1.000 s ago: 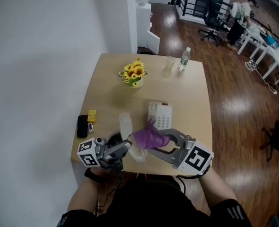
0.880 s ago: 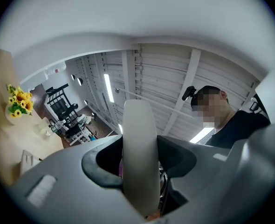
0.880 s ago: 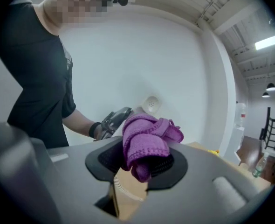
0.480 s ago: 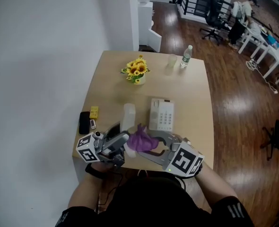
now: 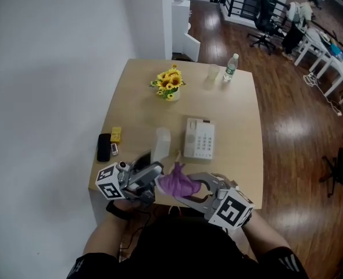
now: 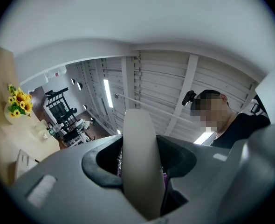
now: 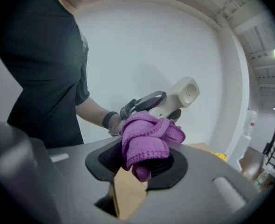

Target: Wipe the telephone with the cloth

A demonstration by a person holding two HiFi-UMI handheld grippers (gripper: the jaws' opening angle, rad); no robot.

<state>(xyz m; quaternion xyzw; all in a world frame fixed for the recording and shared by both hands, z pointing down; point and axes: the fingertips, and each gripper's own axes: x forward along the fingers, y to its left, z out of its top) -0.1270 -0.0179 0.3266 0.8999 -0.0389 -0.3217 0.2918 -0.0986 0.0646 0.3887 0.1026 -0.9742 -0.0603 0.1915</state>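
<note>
Left side of the table [image 5: 241,127]: a black object [image 5: 103,147] and a small yellow item [image 5: 115,134] lay near the edge. Your left gripper [image 5: 155,182] was clamped on the telephone handset [image 5: 161,144], its jaws pressed against both sides of the cream, smooth, rounded body [image 6: 140,171]. The handset rose away from you over the near edge, and the right gripper view showed its perforated end [image 7: 186,91] uppermost. Just right of it, your right gripper [image 5: 186,190] was closed on the purple cloth [image 5: 177,181], a knitted, bunched wad [image 7: 147,141] bulging out of the jaws and lying against the handset's lower part. Further right, the white telephone base [image 5: 199,138] sat on the table with its keypad facing up and its cradle empty, apart from both grippers. Against the frame one second earlier, the cloth sat lower on the handset and farther from the base, and both grippers were nearer your body.
</note>
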